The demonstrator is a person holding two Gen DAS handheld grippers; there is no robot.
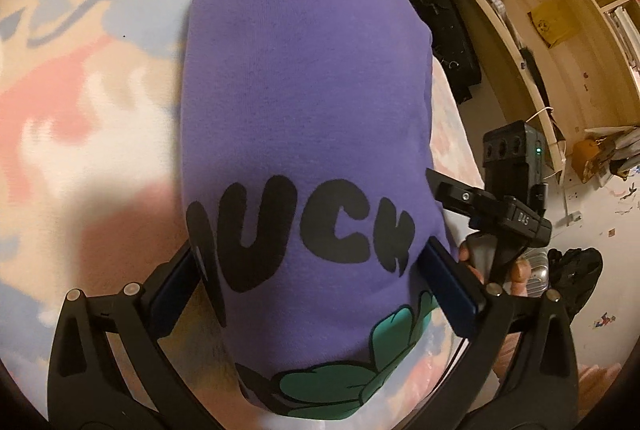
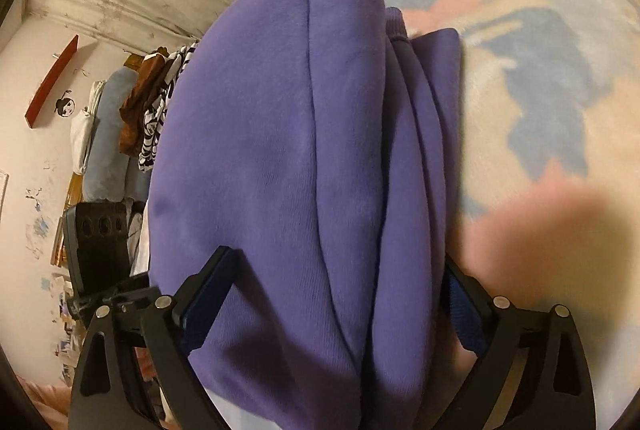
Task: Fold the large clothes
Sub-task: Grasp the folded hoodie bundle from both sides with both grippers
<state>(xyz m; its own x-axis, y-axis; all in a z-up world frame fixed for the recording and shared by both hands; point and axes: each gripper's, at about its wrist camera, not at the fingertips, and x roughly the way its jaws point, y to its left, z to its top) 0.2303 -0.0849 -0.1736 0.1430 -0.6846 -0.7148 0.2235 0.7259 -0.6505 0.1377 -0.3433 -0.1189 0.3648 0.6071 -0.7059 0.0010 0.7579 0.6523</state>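
A purple sweatshirt (image 1: 304, 70), folded into a thick bundle, lies on a pastel patterned blanket (image 1: 80, 90). Black letters and a green print show at its near end. My left gripper (image 1: 312, 246) is open wide and straddles that printed end, one blue-padded finger on each side of the cloth. The right wrist view shows the plain side of the sweatshirt (image 2: 260, 150), with stacked folds along its right edge. My right gripper (image 2: 340, 258) is open too, its fingers on either side of the bundle. The right tool and the hand holding it (image 1: 512, 214) show beside the bed.
The bed's edge runs just right of the sweatshirt in the left wrist view. Beyond it are a black case (image 1: 440, 22) on the floor and wooden shelves (image 1: 560, 10). In the right wrist view, piled clothes (image 2: 152, 102) lie by the wall.
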